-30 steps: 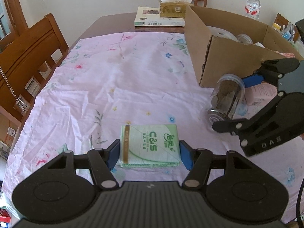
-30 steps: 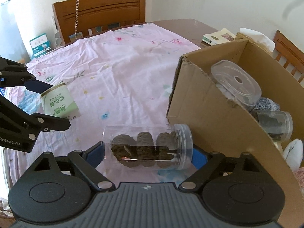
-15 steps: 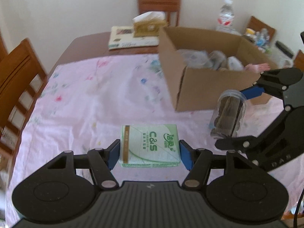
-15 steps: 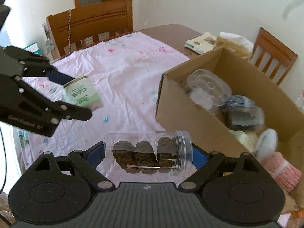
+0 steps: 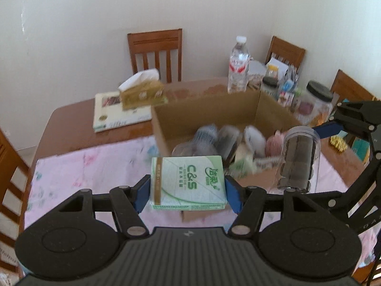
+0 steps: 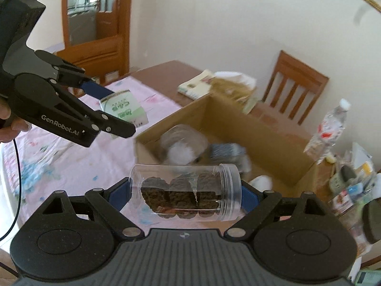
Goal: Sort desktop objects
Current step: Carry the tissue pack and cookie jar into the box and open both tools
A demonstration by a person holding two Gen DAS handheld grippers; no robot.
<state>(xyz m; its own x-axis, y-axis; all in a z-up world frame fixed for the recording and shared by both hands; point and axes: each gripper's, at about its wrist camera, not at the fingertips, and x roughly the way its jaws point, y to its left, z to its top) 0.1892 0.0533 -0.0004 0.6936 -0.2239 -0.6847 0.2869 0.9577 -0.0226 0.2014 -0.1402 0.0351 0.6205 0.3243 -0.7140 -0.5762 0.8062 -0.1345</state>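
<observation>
Left gripper (image 5: 188, 190) fingers clamp one tissue pack (image 5: 188, 182), flat above the box's (image 5: 209, 109) near wall. Right gripper (image 6: 185, 194) fingers squeeze one jar (image 6: 185, 191), long axis crosswise, lid end right

The left black two-finger gripper with blue pads (image 5: 188, 190) is clamped on a green tissue pack and held in the air. The right black gripper (image 6: 185, 194) is raised beside it, its jaws gripping a clear plastic jar endwise. A hand (image 6: 9, 124) holds the left handle.
</observation>
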